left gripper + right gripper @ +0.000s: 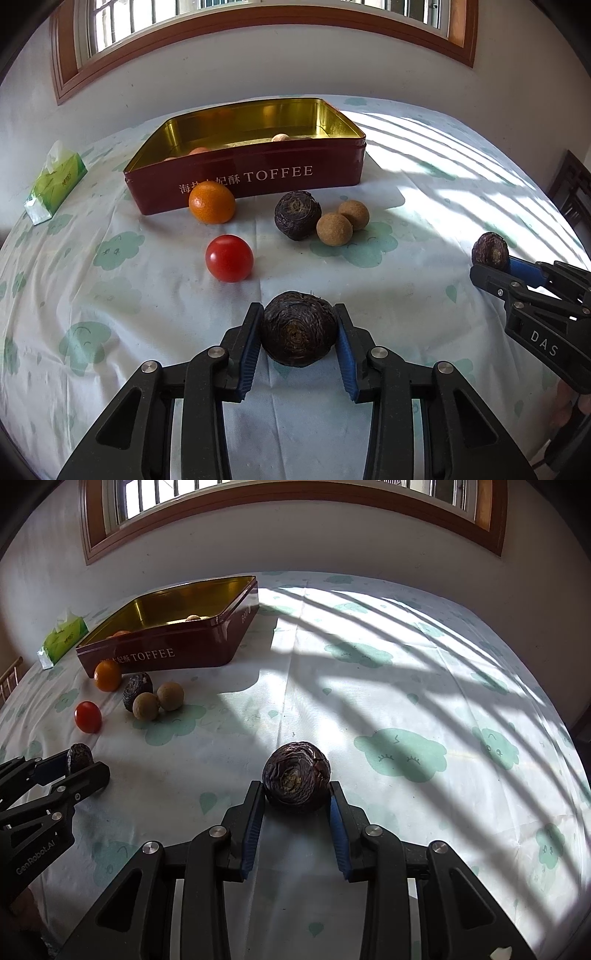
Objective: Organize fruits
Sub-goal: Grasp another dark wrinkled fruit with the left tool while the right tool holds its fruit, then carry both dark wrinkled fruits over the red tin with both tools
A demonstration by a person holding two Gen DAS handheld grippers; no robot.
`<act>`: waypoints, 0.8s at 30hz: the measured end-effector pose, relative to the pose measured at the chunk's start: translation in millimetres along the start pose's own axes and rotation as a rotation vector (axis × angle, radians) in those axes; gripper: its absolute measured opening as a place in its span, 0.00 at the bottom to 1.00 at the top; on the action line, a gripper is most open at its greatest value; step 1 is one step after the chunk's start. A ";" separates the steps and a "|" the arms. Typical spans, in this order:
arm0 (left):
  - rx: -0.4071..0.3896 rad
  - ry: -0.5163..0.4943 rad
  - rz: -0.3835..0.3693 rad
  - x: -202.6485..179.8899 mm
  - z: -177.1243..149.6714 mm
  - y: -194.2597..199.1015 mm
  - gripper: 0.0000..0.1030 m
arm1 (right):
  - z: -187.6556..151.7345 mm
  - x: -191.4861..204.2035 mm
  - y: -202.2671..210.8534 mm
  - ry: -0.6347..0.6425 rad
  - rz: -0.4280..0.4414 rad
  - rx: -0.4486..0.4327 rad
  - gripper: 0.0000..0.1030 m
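Note:
My left gripper [298, 314] is shut on a dark, wrinkled water chestnut [297, 330] just above the cloth, blue pads pressed on both its sides. Off to its right, my right gripper [491, 264] is shut on a second dark water chestnut [490, 248]; in the right wrist view this gripper [296, 786] pinches that chestnut [295, 770]. Loose on the cloth lie a red tomato [229, 258], an orange [211, 203], a third water chestnut [297, 214] and two tan round fruits [334, 229]. Behind them stands the open red TOFFEE tin [295, 184], with a few fruits partly showing inside.
A green tissue pack [55, 184] lies at the table's far left. The table wears a white cloth with green cloud prints [399, 753], and sunlight stripes its right half. A wall and a window rise behind the tin. A dark chair back [574, 199] stands at the right edge.

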State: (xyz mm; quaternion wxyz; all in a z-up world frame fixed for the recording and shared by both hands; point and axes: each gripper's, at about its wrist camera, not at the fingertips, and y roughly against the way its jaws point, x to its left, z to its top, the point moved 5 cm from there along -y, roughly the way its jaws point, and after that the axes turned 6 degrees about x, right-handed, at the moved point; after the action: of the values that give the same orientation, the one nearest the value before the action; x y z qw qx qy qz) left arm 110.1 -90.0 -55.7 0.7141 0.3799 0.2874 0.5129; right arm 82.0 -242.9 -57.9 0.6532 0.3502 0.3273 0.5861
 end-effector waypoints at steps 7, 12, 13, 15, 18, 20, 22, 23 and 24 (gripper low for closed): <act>-0.011 0.027 0.007 11.3 -0.7 6.6 0.37 | -0.2 0.5 0.0 -0.004 -0.009 0.005 0.31; -0.009 0.055 0.015 21.7 -2.1 7.5 0.37 | 0.0 0.8 -0.8 -0.006 -0.015 0.015 0.31; -0.011 0.058 0.018 23.3 -2.4 7.9 0.37 | 0.4 0.8 -1.2 -0.008 -0.015 0.017 0.31; -0.018 0.060 0.029 26.6 -3.3 9.1 0.37 | 0.9 1.1 -1.8 -0.006 -0.018 0.023 0.30; -0.018 0.072 0.033 32.4 -4.4 9.7 0.37 | 1.6 1.6 -2.5 -0.003 -0.023 0.033 0.30; -0.016 0.085 0.033 36.8 -4.7 9.7 0.37 | 2.4 1.6 -3.4 -0.007 -0.026 0.039 0.30; -0.016 0.095 0.036 41.4 -5.0 9.5 0.37 | 3.0 2.2 -4.0 -0.007 -0.031 0.045 0.30; -0.016 0.099 0.036 43.5 -5.1 9.6 0.37 | 3.2 2.4 -4.2 -0.008 -0.033 0.048 0.30; -0.016 0.102 0.035 45.2 -5.2 9.7 0.37 | 3.2 2.5 -4.3 -0.010 -0.036 0.052 0.30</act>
State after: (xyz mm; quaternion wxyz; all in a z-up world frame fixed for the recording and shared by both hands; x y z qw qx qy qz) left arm 114.9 -43.9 -51.4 0.6924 0.3525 0.3130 0.5462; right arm 87.3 -240.9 -59.9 0.6558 0.3641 0.3454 0.5639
